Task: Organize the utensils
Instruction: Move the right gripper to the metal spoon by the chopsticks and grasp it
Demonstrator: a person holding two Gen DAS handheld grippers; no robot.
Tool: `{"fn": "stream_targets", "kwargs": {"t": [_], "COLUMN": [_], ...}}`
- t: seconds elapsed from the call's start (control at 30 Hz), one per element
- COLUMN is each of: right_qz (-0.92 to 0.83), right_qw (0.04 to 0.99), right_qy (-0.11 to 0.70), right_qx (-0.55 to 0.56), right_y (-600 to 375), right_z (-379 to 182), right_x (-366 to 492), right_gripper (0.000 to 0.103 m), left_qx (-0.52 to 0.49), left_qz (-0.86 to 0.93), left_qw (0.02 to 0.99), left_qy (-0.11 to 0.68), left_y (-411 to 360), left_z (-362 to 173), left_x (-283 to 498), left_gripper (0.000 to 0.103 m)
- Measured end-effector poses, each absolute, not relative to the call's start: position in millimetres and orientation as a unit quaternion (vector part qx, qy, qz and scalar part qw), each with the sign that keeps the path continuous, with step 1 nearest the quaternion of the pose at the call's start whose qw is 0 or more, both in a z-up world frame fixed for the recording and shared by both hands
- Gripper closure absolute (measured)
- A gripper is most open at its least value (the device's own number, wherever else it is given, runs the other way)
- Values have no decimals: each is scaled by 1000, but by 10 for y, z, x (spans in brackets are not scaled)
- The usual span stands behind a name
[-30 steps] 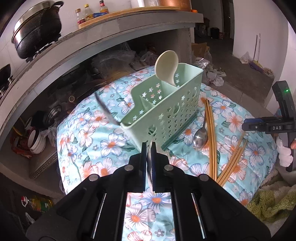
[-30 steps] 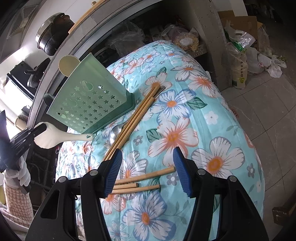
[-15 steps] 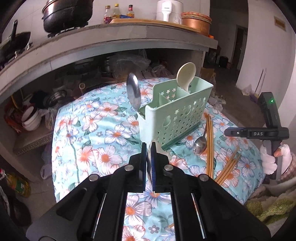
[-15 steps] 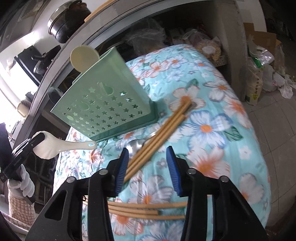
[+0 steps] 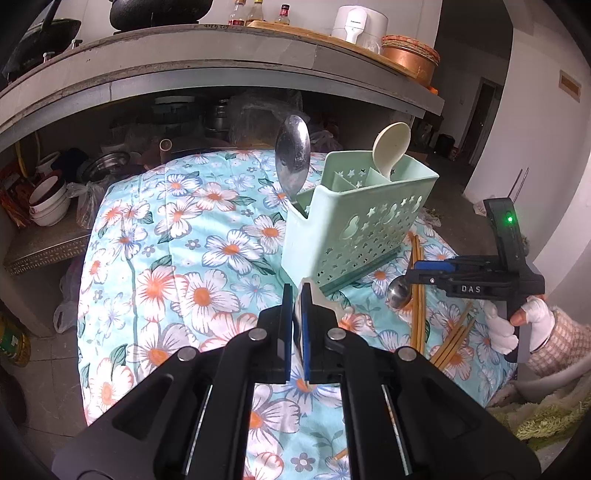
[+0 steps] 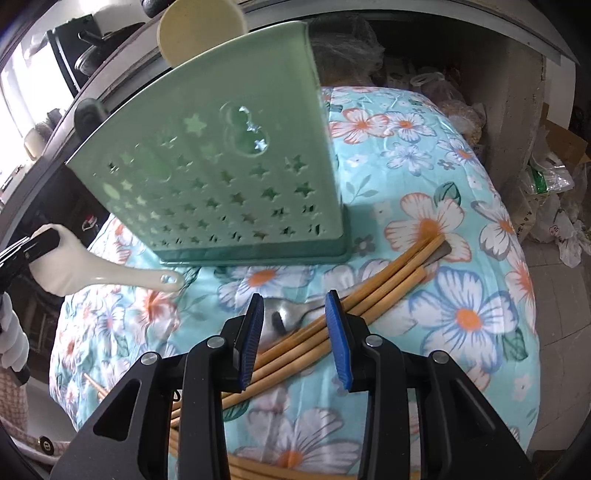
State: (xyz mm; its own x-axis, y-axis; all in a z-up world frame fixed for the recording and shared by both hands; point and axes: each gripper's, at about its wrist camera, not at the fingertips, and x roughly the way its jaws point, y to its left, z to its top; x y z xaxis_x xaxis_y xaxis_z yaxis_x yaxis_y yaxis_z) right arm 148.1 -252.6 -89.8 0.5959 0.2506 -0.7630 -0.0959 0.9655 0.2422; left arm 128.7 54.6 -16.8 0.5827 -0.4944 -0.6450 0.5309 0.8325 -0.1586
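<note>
Floral cloth (image 5: 207,258) on table, bottles (image 5: 255,9) & white cooker (image 5: 358,22) on concrete shelf (image 5: 184,55).

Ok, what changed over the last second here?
The right gripper swung from the loose chopsticks to the chopstick bundle and metal spoon beside the caddy. Its jaws are closing astride them, not yet gripping. The left gripper stays shut on the white spoon.

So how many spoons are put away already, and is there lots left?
Two are done: a metal spoon and a cream spoon stand in the green caddy. In hand: the left tool is shut on a white spoon, and the right tool is closing around the chopsticks on the cloth, not gripping yet. Left: those chopsticks, another loose bunch, and a second metal spoon.
</note>
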Motion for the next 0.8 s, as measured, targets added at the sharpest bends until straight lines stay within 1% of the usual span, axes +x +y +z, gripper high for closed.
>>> {"fn": "stream_targets", "kwargs": {"t": [0.13, 0.27, 0.37, 0.47, 0.6, 0.63, 0.67, 0.73, 0.8], "right_qz": [100, 95, 85, 79, 84, 85, 87, 90, 101], "right_qw": [884, 874, 872, 872, 873, 870, 866, 855, 841], "right_qy": [450, 467, 471, 475, 480, 480, 480, 466, 445], "right_qx": [80, 98, 107, 88, -14, -70, -111, -209, -290], "right_y": [-2529, -2577, -2637, -2623, -2412, -2305, -2227, -2061, -1932], "right_z": [-922, -976, -985, -976, -952, -960, -980, -1030, -1057], "right_x": [1568, 1551, 1485, 1431, 1385, 1391, 1391, 1368, 1330], "right_gripper": [80, 81, 85, 85, 83, 81, 79, 70, 66], "left_qx": [19, 11, 8, 7, 7, 7, 8, 7, 5], "left_qz": [-289, -290, -291, -294, -297, -297, -298, -297, -295], "left_qw": [888, 886, 885, 884, 883, 883, 883, 883, 884], "left_qy": [358, 361, 364, 365, 363, 363, 362, 363, 364], "left_y": [582, 609, 621, 625, 611, 608, 606, 609, 621], "left_z": [-205, -246, -280, -293, -282, -280, -281, -283, -285], "left_x": [1314, 1328, 1338, 1352, 1364, 1366, 1367, 1368, 1367], "left_gripper": [100, 100, 100, 100, 100, 100, 100, 100, 100]}}
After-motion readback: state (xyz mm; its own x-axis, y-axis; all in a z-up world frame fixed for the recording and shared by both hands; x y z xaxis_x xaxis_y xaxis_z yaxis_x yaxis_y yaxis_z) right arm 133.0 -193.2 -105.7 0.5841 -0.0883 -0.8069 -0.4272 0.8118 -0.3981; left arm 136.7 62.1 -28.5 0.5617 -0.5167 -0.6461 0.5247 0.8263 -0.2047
